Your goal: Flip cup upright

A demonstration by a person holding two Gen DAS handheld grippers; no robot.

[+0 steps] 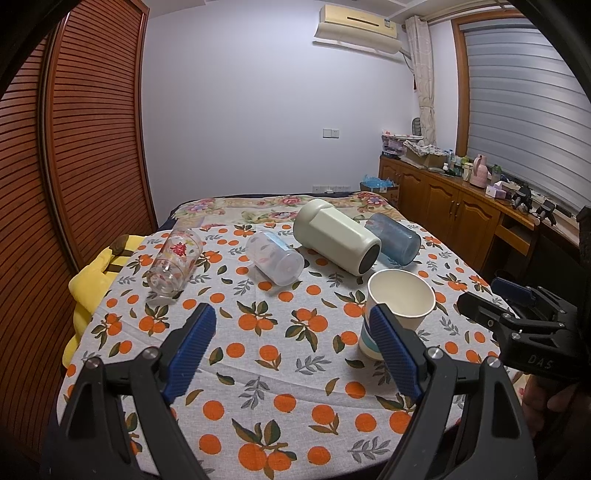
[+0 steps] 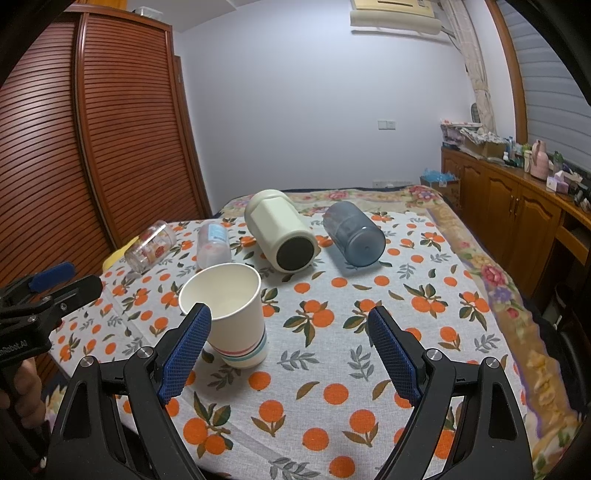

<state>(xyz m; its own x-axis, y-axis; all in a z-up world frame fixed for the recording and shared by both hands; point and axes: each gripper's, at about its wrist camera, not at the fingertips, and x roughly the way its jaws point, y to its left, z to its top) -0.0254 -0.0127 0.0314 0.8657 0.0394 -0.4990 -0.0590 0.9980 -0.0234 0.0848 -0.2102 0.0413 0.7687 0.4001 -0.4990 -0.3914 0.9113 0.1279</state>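
So the paper cup [image 2: 231, 314] stands upright just past my right gripper's [image 2: 290, 343] left finger, mouth up, looks done. Both sets of fingers are spread wide, holding nothing; left gripper [image 1: 295, 343] too. Four more lie on their sides farther ahead: glass tumbler [image 1: 173, 262], clear plastic cup [image 1: 275, 260], cream mug [image 2: 282, 232], blue tumbler [image 2: 352, 232].

1. white tablecloth with an orange-fruit print [image 1: 280, 332] [image 2: 332, 314] covers the table.
2. tall brown louvred wooden wardrobe [image 1: 85, 122] [image 2: 122, 122] at left.
3. beige wall air conditioner [image 1: 356, 26] up high.
4. long wooden sideboard [image 1: 443, 199] [image 2: 509, 192] at right, its top cluttered with bottles and boxes.
5. yellow plush toy [image 1: 88, 280] at the cloth's left edge.
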